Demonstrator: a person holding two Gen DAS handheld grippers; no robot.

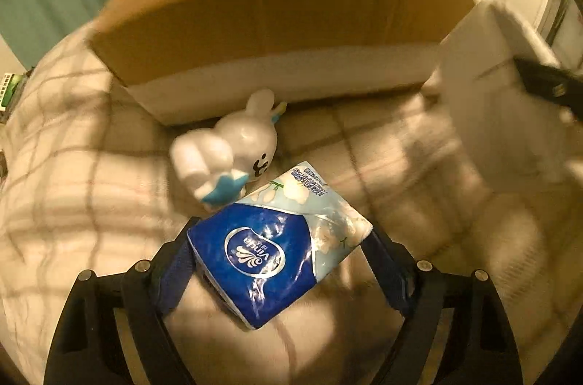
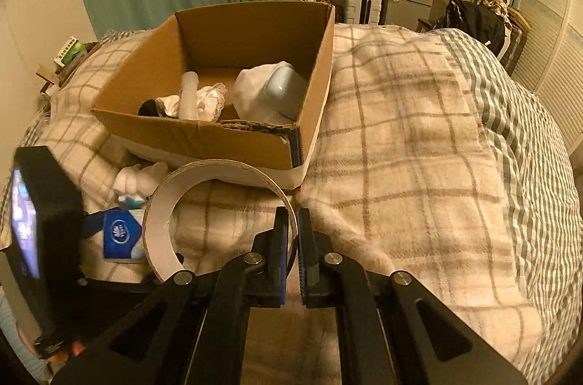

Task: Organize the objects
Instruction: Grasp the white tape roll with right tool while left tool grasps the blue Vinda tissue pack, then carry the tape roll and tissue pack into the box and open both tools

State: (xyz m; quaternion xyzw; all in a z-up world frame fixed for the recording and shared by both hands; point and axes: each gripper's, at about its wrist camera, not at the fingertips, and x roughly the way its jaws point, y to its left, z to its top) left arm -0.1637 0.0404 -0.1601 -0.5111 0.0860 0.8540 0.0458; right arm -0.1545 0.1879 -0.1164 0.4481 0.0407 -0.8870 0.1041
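Observation:
My left gripper (image 1: 280,250) is shut on a blue and white Vinda tissue pack (image 1: 277,246), held above the plaid blanket. The pack also shows in the right wrist view (image 2: 120,235). A white rabbit toy (image 1: 233,152) with blue trim lies just beyond it, in front of the cardboard box (image 1: 269,31). My right gripper (image 2: 291,232) is shut on the rim of a wide cardboard tape ring (image 2: 204,173), held in front of the box (image 2: 196,137). The box holds a white cloth bundle, a pale blue item and a translucent bottle.
The plaid blanket (image 2: 400,148) covers the bed to the right of the box. A grey checked duvet (image 2: 528,130) lies at the far right. The left gripper's body (image 2: 40,232) is at the left. Green curtains, a fridge and a suitcase stand behind.

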